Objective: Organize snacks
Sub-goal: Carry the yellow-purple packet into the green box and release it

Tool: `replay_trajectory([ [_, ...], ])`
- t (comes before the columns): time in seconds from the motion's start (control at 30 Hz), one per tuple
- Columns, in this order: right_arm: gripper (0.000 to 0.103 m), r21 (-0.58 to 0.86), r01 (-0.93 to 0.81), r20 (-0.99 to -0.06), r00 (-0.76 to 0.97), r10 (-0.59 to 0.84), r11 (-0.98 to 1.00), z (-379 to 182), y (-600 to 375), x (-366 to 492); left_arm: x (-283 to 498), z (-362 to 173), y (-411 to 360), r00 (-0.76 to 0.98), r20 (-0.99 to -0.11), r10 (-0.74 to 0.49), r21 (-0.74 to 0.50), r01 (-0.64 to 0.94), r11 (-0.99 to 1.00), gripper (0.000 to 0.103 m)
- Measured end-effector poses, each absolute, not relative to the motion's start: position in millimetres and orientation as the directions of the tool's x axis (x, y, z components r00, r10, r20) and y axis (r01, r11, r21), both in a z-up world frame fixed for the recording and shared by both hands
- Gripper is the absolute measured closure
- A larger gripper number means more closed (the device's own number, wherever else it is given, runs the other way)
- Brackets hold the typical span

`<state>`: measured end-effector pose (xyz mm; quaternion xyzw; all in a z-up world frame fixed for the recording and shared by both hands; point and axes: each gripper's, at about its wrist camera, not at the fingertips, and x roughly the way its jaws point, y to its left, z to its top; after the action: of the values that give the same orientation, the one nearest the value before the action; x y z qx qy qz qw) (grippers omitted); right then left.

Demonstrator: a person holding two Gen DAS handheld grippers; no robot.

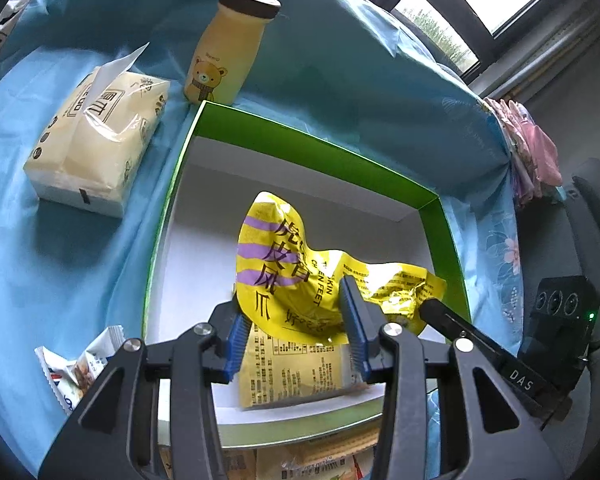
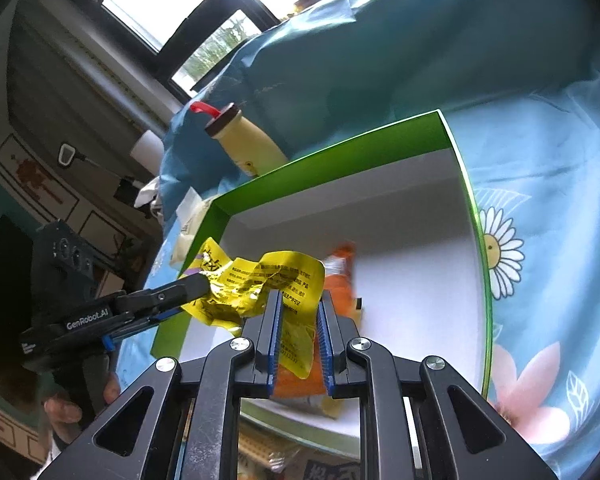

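Grippers, left [image 1: 296, 320] and right [image 2: 298, 334], are both pinching the yellow packet [image 1: 296, 276] over the green-rimmed box [image 1: 319, 152] (white floor showing beyond).

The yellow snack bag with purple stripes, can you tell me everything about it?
The crinkly yellow foil snack bag has purple stripes, big dark Chinese characters and small printed text on its back. It is crumpled and bent, held up over the white-floored, green-walled box. The left hand-held gripper pinches one end between blue ribbed pads, and the right hand-held gripper pinches the other. Another yellow packet lies below it.
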<state>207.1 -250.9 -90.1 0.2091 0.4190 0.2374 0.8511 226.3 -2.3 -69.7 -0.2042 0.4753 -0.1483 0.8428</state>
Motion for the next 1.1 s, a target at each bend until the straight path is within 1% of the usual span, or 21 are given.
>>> replay_trajectory([
  [0.2,0.084,0.531,-0.227,-0.628,0.541,0.559,0.816,-89,-252,208,229,-74,-5,0.493,-0.743,-0.453,-0.494,0.053,0.868,0.06],
  [0.3,0.084,0.525,-0.226,-0.633,0.541,0.554,0.82,-88,-252,207,229,-74,-7,0.491,-0.746,-0.449,-0.489,0.054,0.871,0.059],
  [0.37,0.084,0.527,-0.225,-0.632,0.54,0.555,0.82,-88,-252,208,228,-74,-8,0.491,-0.752,-0.44,-0.478,0.054,0.877,0.055],
  [0.63,0.084,0.521,-0.217,-0.64,0.541,0.546,0.826,-87,-252,208,229,-75,-21,0.487,-0.773,-0.407,-0.433,0.064,0.899,0.047],
  [0.73,0.082,0.508,-0.205,-0.647,0.55,0.528,0.837,-86,-252,207,227,-73,-26,0.49,-0.782,-0.385,-0.403,0.073,0.912,0.042],
  [0.8,0.08,0.484,-0.196,-0.655,0.565,0.502,0.853,-84,-253,204,226,-69,-31,0.498,-0.787,-0.363,-0.373,0.085,0.924,0.032],
  [0.83,0.077,0.475,-0.192,-0.657,0.572,0.491,0.859,-82,-254,203,224,-67,-33,0.508,-0.789,-0.346,-0.351,0.09,0.932,0.022],
  [0.87,0.074,0.471,-0.188,-0.656,0.579,0.484,0.862,-80,-255,201,223,-65,-34,0.516,-0.788,-0.337,-0.34,0.094,0.936,0.019],
  [0.93,0.065,0.462,-0.185,-0.649,0.595,0.473,0.867,-75,-258,197,220,-59,-35,0.537,-0.78,-0.32,-0.313,0.108,0.944,0.019],
  [1.0,0.063,0.45,-0.186,-0.643,0.611,0.462,0.873,-69,-260,193,216,-56,-35,0.551,-0.776,-0.307,-0.294,0.114,0.949,0.019],
  [1.1,0.062,0.434,-0.194,-0.631,0.631,0.451,0.88,-60,-262,182,208,-48,-36,0.581,-0.767,-0.271,-0.248,0.12,0.961,0.018],
])
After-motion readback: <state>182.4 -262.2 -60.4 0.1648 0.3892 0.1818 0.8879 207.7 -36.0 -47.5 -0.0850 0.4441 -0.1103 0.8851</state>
